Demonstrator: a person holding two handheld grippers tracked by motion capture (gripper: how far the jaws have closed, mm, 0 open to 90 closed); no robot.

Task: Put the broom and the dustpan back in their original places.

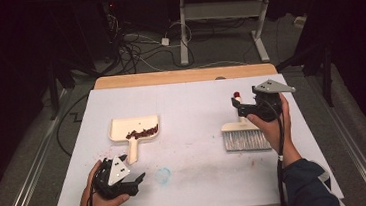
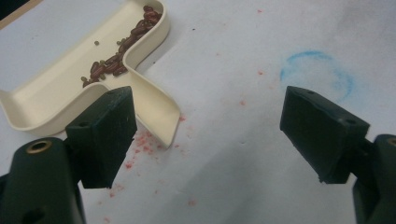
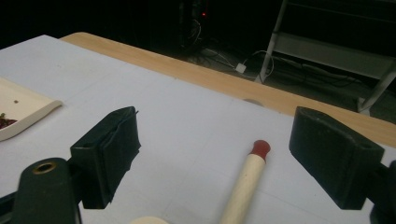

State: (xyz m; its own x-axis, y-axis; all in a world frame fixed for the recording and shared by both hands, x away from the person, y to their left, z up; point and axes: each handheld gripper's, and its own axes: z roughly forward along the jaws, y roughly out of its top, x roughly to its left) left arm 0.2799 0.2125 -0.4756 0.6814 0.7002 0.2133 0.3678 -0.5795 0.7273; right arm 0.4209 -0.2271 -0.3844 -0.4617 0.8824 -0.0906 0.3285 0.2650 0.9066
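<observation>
A cream dustpan [image 1: 123, 126] lies left of centre with dark red beans [image 1: 143, 132] along its front lip, its handle [image 1: 132, 151] pointing toward the person. My left gripper [image 1: 137, 183] is held open near the front edge, just below that handle. In the left gripper view the dustpan [image 2: 46, 102] and beans [image 2: 121, 51] sit beyond my open left gripper [image 2: 210, 135], apart from it. A brush [image 1: 246, 136] lies at the right, its cream handle ending in a red tip [image 1: 236, 96]. My right gripper [image 1: 238, 107] hovers open over the brush handle [image 3: 245, 186], with the red tip [image 3: 260, 148] between its jaws.
Red crumbs [image 2: 140, 144] are scattered on the white table cover [image 1: 191, 107] near the dustpan handle. A faint blue ring [image 1: 163, 175] is marked on the cover at front centre. The wooden table edge [image 3: 210, 77] runs along the far side, with cables and a desk frame [image 1: 223, 14] on the floor beyond.
</observation>
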